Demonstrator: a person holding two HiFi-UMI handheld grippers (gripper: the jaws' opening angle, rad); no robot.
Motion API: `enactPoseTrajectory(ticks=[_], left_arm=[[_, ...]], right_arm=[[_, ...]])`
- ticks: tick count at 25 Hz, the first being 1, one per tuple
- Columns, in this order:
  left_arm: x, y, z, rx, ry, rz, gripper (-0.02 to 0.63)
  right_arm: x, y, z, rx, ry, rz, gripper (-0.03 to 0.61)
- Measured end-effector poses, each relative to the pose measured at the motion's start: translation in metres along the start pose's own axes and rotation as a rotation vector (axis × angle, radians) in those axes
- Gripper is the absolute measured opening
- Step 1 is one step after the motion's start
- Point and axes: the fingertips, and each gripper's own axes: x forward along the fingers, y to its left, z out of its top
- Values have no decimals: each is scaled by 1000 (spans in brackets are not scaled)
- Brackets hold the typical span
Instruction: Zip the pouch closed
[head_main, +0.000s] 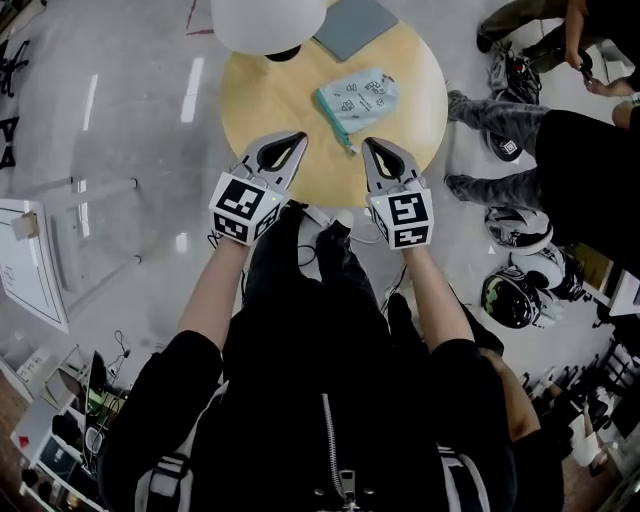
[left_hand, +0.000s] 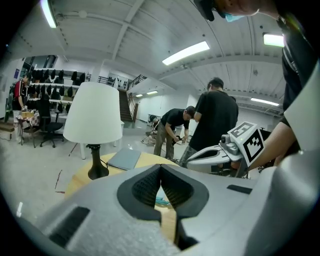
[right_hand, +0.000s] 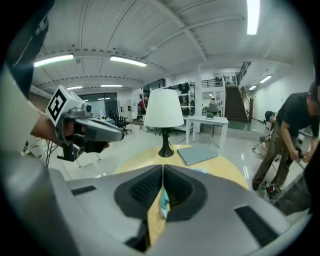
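Left hand-held gripper (head_main: 297, 138) and right hand-held gripper (head_main: 369, 143), both pressed together empty, hover short of the pouch (head_main: 360, 98); zipping apparently unstarted.

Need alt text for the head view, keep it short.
Seen from above, a person holds the left gripper and right gripper, both shut and empty, side by side over the near edge of a round wooden table. A pale blue pouch lies just beyond their tips, untouched; a white lamp and grey laptop sit farther back.

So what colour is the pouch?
The pouch is pale mint with dark print; clearest in head view.
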Motion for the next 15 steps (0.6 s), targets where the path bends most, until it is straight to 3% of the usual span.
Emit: enactPoseTrajectory(ticks=[5,15], left_arm=[[-1,7,-6,-15,7,10,2],[-7,18,-23,-38,37,33,2]], right_arm=[[16,5,-41,-32,114,45,49],[40,9,-105,-262,350,125,109]])
